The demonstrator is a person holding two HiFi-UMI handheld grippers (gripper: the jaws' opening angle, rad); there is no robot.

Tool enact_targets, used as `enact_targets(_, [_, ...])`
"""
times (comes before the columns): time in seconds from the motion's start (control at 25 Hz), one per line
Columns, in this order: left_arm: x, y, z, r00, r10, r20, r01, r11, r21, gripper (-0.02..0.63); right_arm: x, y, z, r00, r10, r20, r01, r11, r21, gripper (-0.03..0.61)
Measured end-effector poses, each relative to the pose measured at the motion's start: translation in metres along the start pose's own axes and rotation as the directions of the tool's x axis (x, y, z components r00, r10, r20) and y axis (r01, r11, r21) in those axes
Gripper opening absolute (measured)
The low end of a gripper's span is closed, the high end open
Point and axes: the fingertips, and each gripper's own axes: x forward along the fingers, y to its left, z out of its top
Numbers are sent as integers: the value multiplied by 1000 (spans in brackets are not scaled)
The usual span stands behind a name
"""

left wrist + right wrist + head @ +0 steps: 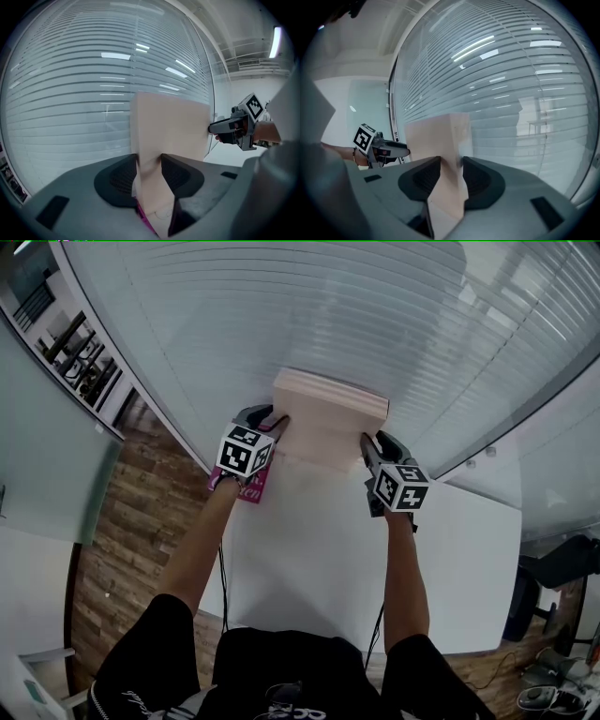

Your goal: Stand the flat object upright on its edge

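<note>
One pale box (330, 413); two claws, left claw (278, 424) and right claw (367, 446), each clamped on it.

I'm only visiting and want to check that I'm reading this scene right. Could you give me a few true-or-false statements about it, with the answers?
1. The left gripper and the right gripper both clamp the same pale box, one at each side. True.
2. The table is black. False: the table is white.
3. A magenta item lies on the table by the left gripper. True.
4. A brick wall stands behind the table. False: behind it is glass with horizontal blinds.
</note>
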Motion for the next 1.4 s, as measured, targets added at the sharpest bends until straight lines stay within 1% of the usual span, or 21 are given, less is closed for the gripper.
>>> enact_targets(0.32, [-18,-11,0,1000,30,7,-30,999,-19,173,-18,3,-11,1000,15,-15,-15,1000,9,160])
enact_targets(0.56, [-50,-33,5,996,67,55,-63,996,-68,173,-43,3,-20,999,16,-28,-16,1000,3,160])
enact_targets(0.72, [-84,-62,12,990,98,99,-88,991,-96,173,-67,8,-25,999,31,-26,-31,1000,-4,160])
enact_targets(0.84, [-109,-89,12,986,113,119,-102,990,-95,149,-91,13,-25,999,41,-16,-41,999,-20,149])
enact_targets(1.12, [-150,-136,5,980,156,124,-147,986,-83,90,-139,20,-28,998,64,21,-63,997,-33,79])
enact_targets(1.24, [-169,-154,6,976,175,130,-166,983,-78,68,-160,25,-33,997,80,20,-79,996,-40,67])
enact_targets(1.4, [-191,-183,1,972,197,130,-188,979,-82,57,-193,31,-42,995,97,22,-95,994,-57,51])
